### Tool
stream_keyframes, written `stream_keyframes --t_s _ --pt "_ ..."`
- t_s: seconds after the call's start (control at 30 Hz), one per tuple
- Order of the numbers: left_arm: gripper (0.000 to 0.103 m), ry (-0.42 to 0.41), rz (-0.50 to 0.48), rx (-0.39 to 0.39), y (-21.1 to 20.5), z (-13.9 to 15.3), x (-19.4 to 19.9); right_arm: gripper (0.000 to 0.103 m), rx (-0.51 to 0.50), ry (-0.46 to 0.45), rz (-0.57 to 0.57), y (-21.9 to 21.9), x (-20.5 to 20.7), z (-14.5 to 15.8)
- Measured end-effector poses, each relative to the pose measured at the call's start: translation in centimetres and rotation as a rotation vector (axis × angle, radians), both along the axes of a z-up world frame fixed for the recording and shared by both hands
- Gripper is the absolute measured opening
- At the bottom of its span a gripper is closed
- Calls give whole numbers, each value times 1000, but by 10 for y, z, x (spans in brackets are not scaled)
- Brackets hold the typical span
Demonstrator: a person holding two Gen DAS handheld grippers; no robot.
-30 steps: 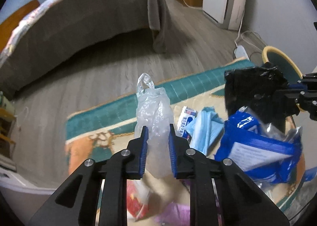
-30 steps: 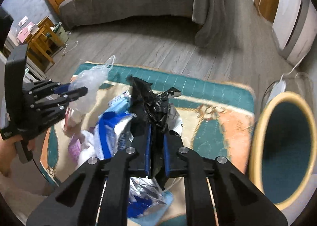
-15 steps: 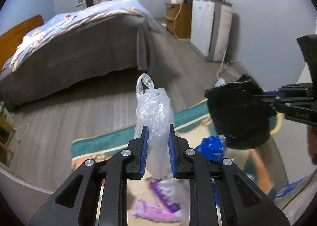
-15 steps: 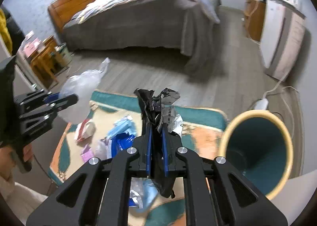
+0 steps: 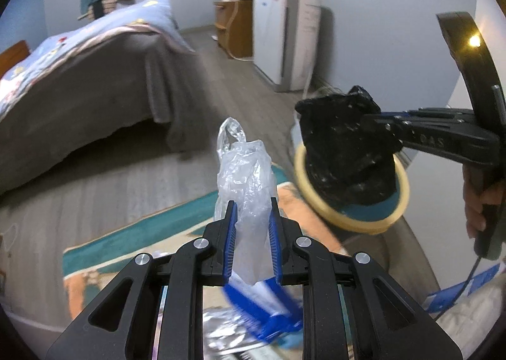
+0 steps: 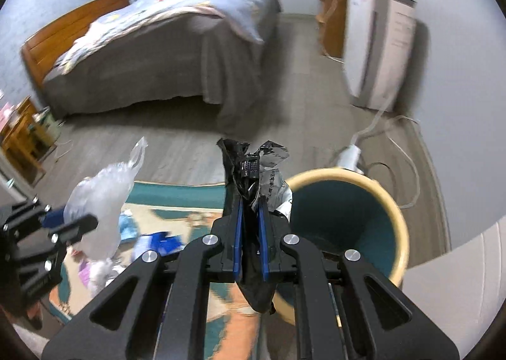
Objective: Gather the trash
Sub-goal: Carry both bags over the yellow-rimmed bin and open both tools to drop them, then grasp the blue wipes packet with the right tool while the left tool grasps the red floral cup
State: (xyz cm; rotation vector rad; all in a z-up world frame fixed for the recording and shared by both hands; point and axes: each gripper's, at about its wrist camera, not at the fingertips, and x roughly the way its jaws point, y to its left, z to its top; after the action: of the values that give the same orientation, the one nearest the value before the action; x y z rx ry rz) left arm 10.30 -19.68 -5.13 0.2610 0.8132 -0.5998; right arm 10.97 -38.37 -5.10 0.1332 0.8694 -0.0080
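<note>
My left gripper (image 5: 252, 217) is shut on a crumpled clear plastic bag (image 5: 245, 176), held up above the rug; the bag also shows in the right wrist view (image 6: 101, 198). My right gripper (image 6: 249, 211) is shut on a crumpled black plastic bag (image 6: 249, 170), held just left of the round bin (image 6: 344, 214) with a yellow rim and teal inside. In the left wrist view the black bag (image 5: 344, 151) hangs over the bin (image 5: 395, 211). More trash lies on the rug: blue packaging (image 5: 262, 306) and a foil wrapper (image 5: 224, 328).
A teal and beige rug (image 5: 132, 233) covers the wood floor. A bed (image 6: 158, 53) with a grey skirt stands behind. A white appliance (image 6: 376, 44) and a power strip with cables (image 6: 351, 151) are near the right wall.
Both grippers have risen and swung right with their bags. The black bag has moved from over the rug's trash pile to over the bin.
</note>
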Motion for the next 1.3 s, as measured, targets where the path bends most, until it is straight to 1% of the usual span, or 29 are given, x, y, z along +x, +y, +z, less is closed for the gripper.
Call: stream_keyframes --t_s 0.1,0.33,0.43,0.47,0.5,0.53,0.57,0.6,0.63,0.67,0.7,0.73,0.8,0.87,0.93,1.0,1.13,1.17,1.23,1.3 --pt "20 22 -42 -8 -26 -8 4 9 -5 29 -84 -29 2 -10" --pt "21 60 -147 -6 -83 -31 9 9 -5 89 -243 -78 -6 -36" --pt "24 66 -193 -22 -109 -37 10 11 20 103 -289 -92 -11 -43" --pt "30 65 -198 -23 -117 -38 11 13 20 109 -298 -94 -10 -45" --pt "40 65 -200 -25 -121 -37 11 20 15 112 -308 -96 -11 -46" --pt "46 62 -200 -25 -124 -37 12 32 11 113 -314 -96 -13 -46" --pt "54 57 -200 -33 -125 -35 12 38 10 113 -320 -96 -14 -46" --pt "60 50 -197 -40 -124 -33 13 45 12 111 -325 -97 -15 -46" --pt "63 47 -194 -42 -123 -31 13 48 15 108 -326 -97 -15 -46" --pt "68 42 -187 -45 -119 -29 12 49 14 106 -327 -97 -16 -45" --pt "73 39 -177 -46 -113 -28 10 53 15 103 -327 -97 -17 -44" --pt "76 35 -165 -46 -110 -26 10 61 14 102 -327 -98 -19 -43" --pt "85 25 -132 -43 -98 -23 9 71 15 94 -328 -98 -19 -42" --pt "90 9 -94 -33 -86 -18 9 80 18 86 -321 -95 -20 -38" --pt "93 -7 -49 -25 -72 -11 6 94 16 78 -306 -91 -19 -35" --pt "94 -15 7 -23 -51 -3 4 97 3 68 -297 -84 -19 -30" --pt "95 -26 90 -46 -8 16 -4 97 -17 69 -280 -66 -22 -18" --pt "96 -37 118 -48 9 22 -7 97 -21 68 -273 -60 -22 -16" --pt "96 -51 155 -44 26 28 -11 97 -30 69 -251 -43 -22 -10" --pt "96 -63 205 -41 54 35 -13 97 -40 75 -227 -27 -22 -5"
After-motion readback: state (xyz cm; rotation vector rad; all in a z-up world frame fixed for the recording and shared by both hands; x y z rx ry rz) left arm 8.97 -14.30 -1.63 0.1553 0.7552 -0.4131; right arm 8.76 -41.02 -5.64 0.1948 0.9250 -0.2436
